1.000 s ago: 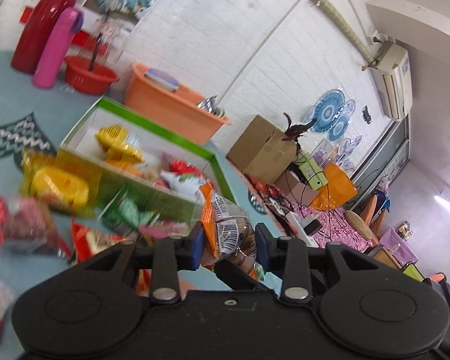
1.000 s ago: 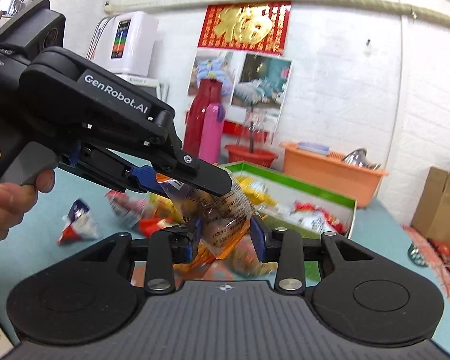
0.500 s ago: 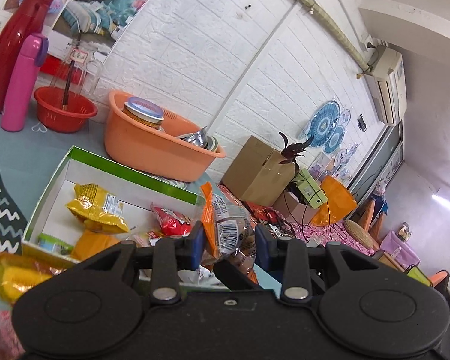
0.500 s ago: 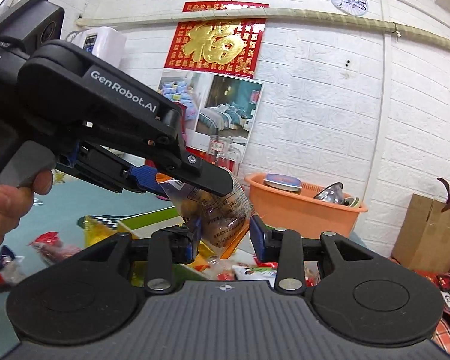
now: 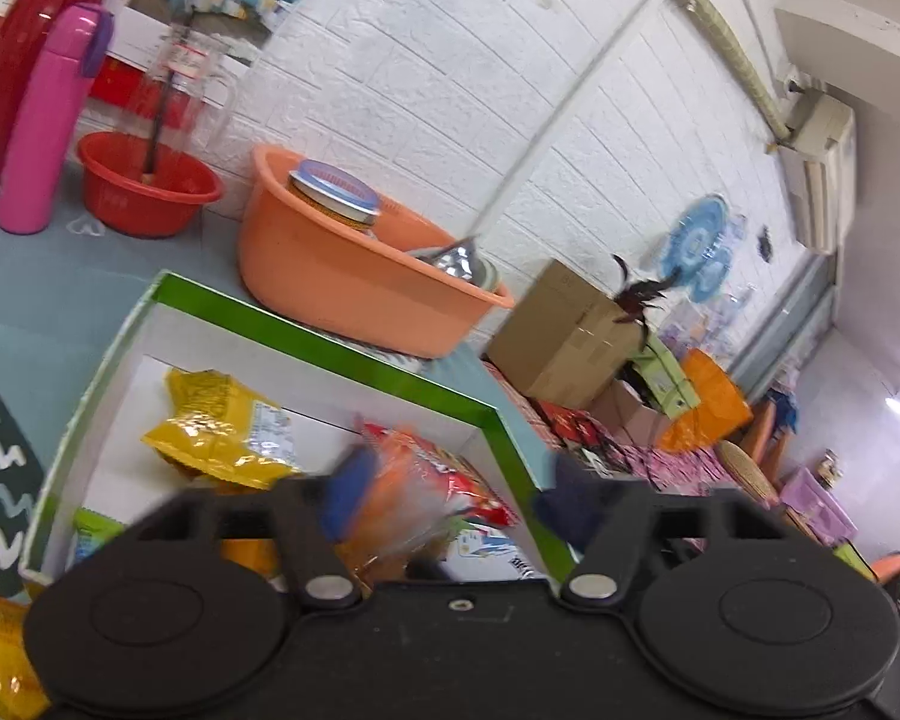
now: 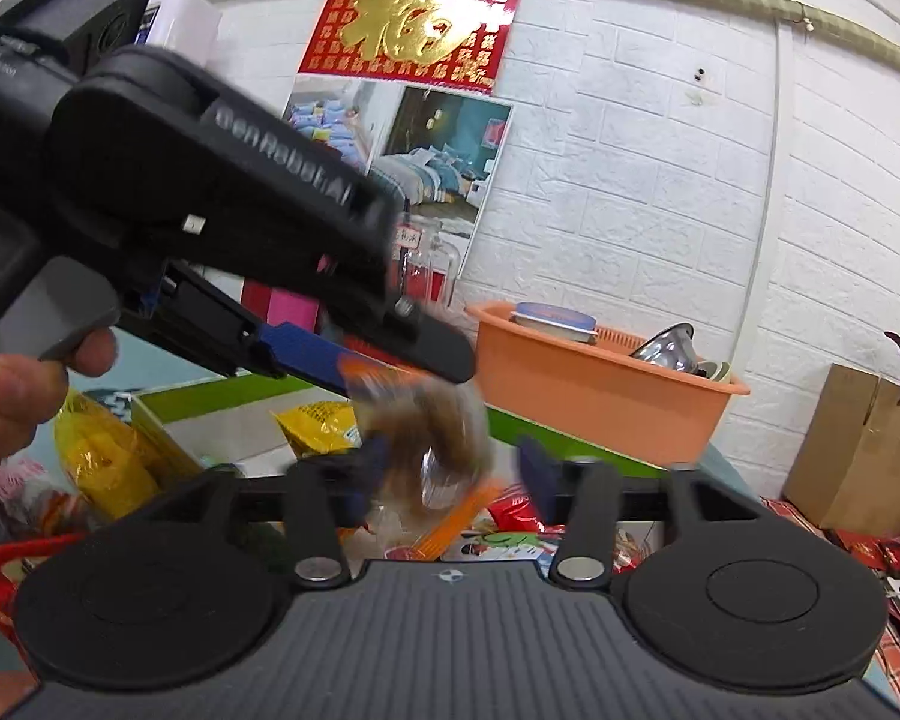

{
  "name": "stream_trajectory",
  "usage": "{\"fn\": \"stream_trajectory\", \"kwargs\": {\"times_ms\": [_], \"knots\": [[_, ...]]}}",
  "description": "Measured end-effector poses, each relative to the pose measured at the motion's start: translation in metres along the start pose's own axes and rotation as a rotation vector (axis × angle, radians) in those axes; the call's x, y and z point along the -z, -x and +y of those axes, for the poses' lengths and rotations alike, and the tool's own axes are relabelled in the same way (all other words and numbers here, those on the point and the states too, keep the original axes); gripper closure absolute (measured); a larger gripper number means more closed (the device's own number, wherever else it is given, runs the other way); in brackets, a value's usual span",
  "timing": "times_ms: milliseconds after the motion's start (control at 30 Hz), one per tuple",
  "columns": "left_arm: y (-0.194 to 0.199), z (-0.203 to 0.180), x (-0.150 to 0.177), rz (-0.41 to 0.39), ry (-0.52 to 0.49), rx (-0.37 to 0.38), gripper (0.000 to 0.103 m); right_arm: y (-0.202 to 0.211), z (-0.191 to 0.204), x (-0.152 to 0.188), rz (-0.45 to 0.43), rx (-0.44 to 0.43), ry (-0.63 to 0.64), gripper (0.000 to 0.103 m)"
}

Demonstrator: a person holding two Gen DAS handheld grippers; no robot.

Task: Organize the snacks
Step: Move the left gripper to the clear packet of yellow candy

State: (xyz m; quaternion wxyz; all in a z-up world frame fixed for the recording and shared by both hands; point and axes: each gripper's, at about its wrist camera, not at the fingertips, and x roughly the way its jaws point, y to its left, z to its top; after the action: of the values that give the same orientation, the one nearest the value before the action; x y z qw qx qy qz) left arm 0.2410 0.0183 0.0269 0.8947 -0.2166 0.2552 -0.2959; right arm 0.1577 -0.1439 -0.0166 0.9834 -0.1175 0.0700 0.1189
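A clear snack bag with an orange edge (image 5: 399, 501) (image 6: 444, 450) hangs blurred over the green-rimmed white box (image 5: 330, 348) (image 6: 546, 429). My left gripper (image 5: 450, 495) has its jaws spread wide, and the bag lies by its left finger; from the right wrist view it (image 6: 390, 360) reaches in from the left above the bag. My right gripper (image 6: 456, 471) is open, with the bag loose between its fingers. The box holds a yellow bag (image 5: 222, 429), a red bag (image 5: 450, 483) and other snacks.
An orange basin (image 5: 342, 276) with a jar and metal ware stands behind the box. A red bowl (image 5: 144, 183), a pink bottle (image 5: 45, 120) and a red flask (image 5: 18, 48) stand at the back left. More snack bags (image 6: 99, 456) lie left of the box.
Both grippers have opened and let go of the orange-edged bag, which is dropping toward the box. The left gripper has moved in over the box.
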Motion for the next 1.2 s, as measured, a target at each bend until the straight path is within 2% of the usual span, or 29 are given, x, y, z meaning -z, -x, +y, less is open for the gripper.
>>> {"fn": "stream_trajectory", "kwargs": {"times_ms": [100,233,500,667,800,933,1200], "knots": [[0.012,-0.006,0.004,-0.062,-0.048,-0.045,0.000,0.008,0.004,0.001,-0.021,0.016,0.028,0.000],[0.029,-0.011,0.006,-0.066,-0.027,-0.021,0.000,0.026,0.004,-0.004,-0.064,0.035,0.036,0.000],[0.069,-0.040,0.019,-0.097,-0.054,0.003,0.000,0.082,0.000,-0.015,-0.180,0.076,0.044,0.000],[0.090,-0.057,0.036,-0.092,-0.049,0.021,0.000,0.122,-0.007,-0.012,-0.225,0.085,0.041,0.000],[0.099,-0.068,0.054,-0.047,-0.041,0.061,0.000,0.148,-0.008,-0.004,-0.233,0.083,0.064,0.000],[0.101,-0.076,0.078,0.014,-0.047,0.067,0.000,0.165,-0.012,0.010,-0.177,0.058,0.072,0.000],[0.081,-0.073,0.107,0.131,0.021,0.092,0.000,0.165,-0.045,0.042,0.024,0.067,0.003,0.000]]}}
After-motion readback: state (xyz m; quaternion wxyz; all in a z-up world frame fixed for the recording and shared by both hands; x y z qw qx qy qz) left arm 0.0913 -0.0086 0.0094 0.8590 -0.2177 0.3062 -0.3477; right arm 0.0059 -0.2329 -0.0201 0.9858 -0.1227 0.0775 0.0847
